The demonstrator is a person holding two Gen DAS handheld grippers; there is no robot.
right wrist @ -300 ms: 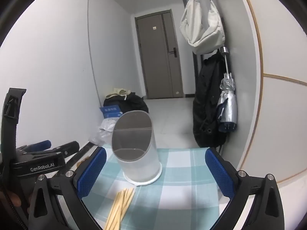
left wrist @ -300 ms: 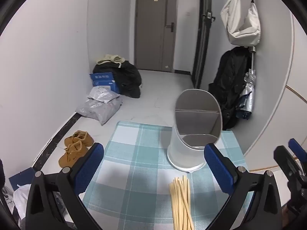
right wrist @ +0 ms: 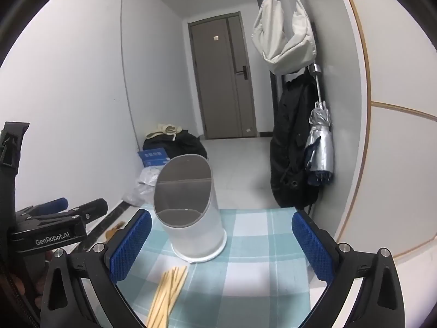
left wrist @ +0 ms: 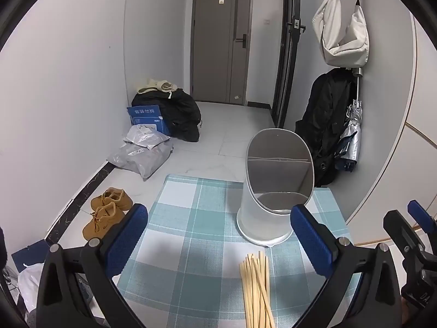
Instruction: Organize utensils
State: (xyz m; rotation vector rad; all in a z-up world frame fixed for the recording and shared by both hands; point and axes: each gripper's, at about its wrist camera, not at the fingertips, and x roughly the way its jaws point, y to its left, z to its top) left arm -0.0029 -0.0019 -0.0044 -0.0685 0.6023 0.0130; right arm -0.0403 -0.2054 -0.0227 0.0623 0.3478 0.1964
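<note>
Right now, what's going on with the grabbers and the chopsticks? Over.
Left gripper open, empty. Right gripper open, empty. Chopsticks bundled loose on the checked cloth, in front of the empty white holder. Nothing in the way.

One utensil holder, one chopstick bundle, two shoes, one umbrella, two hand-held grippers.

We see even, cool indoor light, soft shadows on the checked cloth, strong fisheye bending with black corners, and everything reasonably sharp.
</note>
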